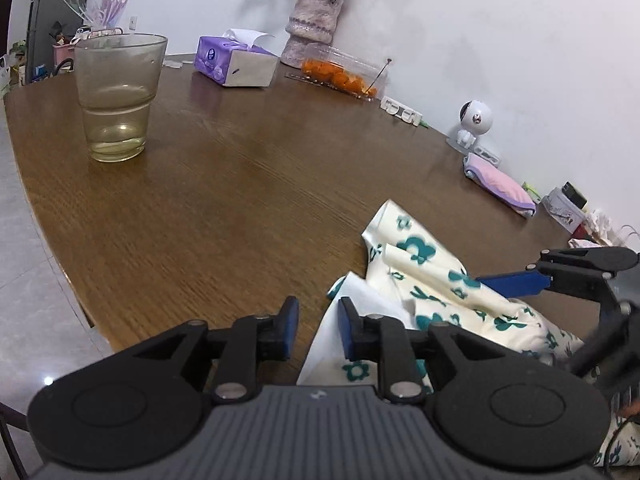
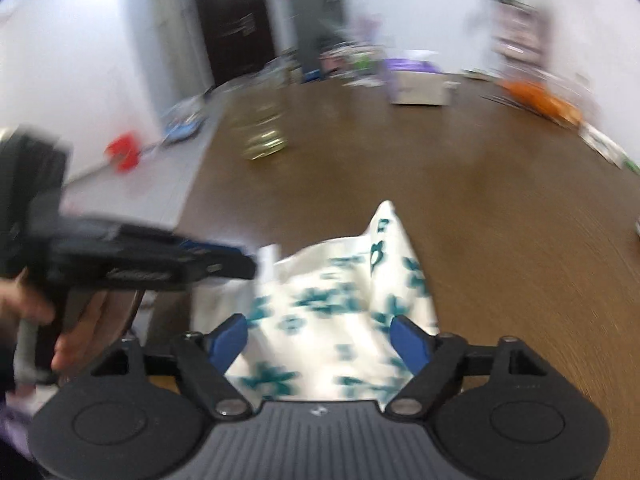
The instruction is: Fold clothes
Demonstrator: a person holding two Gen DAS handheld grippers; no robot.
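Note:
A cream garment with teal flower print [image 1: 436, 280] lies crumpled on the brown wooden table [image 1: 224, 184]. My left gripper [image 1: 318, 330] hovers at the garment's left edge, jaws a little apart, with a white fold between and beside its fingers. My right gripper [image 2: 320, 338] is open wide above the garment [image 2: 328, 312]. It also shows at the right of the left wrist view [image 1: 516, 282], over the cloth. The left gripper shows blurred at the left of the right wrist view [image 2: 224, 264].
A drinking glass [image 1: 118, 96] stands far left. A purple tissue pack [image 1: 234, 62], a vase [image 1: 312, 24], a box of orange fruit [image 1: 344, 76], a small white robot figure [image 1: 472, 124] and a folded pink cloth [image 1: 500, 184] line the wall. The table edge [image 1: 60, 256] is at left.

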